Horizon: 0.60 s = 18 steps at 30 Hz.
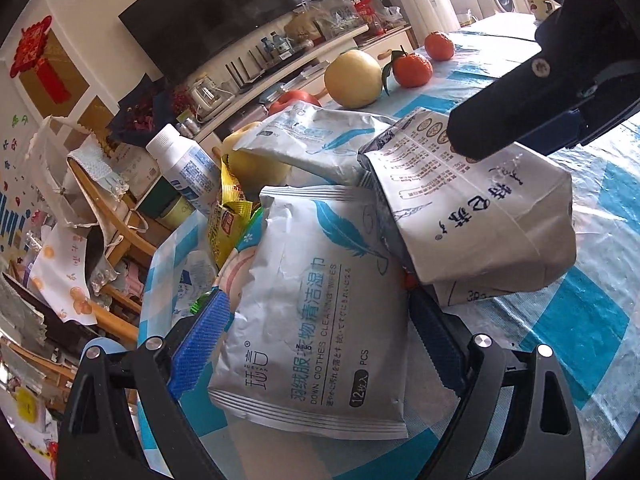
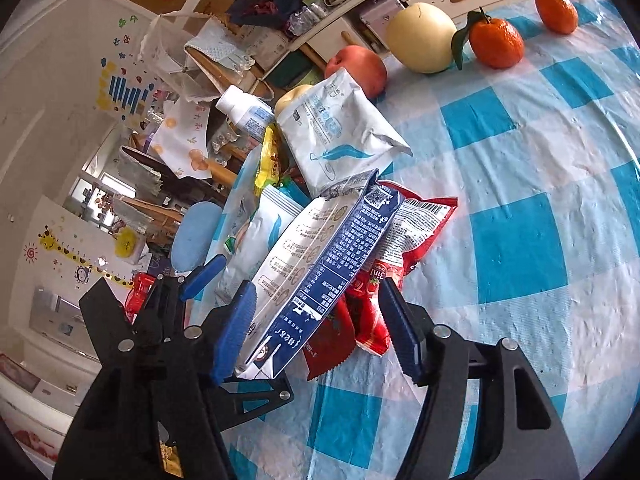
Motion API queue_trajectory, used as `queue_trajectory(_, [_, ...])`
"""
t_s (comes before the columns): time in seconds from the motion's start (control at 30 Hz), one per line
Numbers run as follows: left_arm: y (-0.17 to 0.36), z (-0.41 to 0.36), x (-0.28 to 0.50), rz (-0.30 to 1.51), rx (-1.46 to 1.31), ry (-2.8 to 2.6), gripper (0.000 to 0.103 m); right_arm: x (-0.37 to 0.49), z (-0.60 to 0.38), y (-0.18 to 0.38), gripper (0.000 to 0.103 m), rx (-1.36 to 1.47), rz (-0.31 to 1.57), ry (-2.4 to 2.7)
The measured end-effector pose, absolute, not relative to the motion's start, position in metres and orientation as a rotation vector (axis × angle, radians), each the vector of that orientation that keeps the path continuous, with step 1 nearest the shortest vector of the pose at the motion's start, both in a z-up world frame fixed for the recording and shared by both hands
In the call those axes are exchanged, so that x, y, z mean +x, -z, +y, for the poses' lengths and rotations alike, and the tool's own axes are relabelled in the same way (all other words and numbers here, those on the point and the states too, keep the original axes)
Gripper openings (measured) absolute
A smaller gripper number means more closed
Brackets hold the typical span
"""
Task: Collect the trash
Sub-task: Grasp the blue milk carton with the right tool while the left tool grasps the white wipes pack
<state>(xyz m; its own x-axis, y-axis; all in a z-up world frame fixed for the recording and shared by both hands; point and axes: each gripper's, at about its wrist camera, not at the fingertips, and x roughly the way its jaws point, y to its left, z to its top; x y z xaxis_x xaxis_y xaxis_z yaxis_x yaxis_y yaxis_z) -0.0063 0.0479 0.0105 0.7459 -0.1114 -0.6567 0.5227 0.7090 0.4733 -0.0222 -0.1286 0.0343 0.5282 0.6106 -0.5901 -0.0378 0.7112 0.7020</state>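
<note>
Blue-padded left gripper [image 1: 320, 332] stood wide w/ a silver wipes pack [image 1: 316, 312] between its fingers, pads not clearly pressing. Right gripper [image 2: 316, 320] straddled a flattened milk carton [image 2: 320, 264]; left pad touched it, right pad apart, over red sachets [image 2: 372, 312]. Trash was piled near the left edge of the blue-checked tablecloth [image 2: 516, 248]; pear [image 2: 420, 38] & oranges [image 2: 496, 42] at far edge.

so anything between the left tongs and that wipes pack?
Nothing visible. The wipes pack already lies between the open left tongs, pads not pressing. The milk carton leans on its far corner.
</note>
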Motion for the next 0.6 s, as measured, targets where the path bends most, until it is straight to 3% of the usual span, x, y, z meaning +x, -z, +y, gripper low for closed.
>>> queue_trajectory(0.4, [-0.015, 0.052, 0.002, 0.680, 0.580, 0.404, 0.081, -0.011, -0.130, -0.023, 0.060, 0.787, 0.926, -0.493])
queue_trajectory(0.47, [-0.014, 0.051, 0.001, 0.676, 0.580, 0.400, 0.080, -0.012, -0.129, -0.023, 0.050, 0.792, 0.927, -0.492])
queue_trajectory(0.6, [-0.013, 0.049, 0.001, 0.678, 0.567, 0.391, 0.079, -0.012, -0.131, -0.022, 0.043, 0.815, 0.921, -0.489])
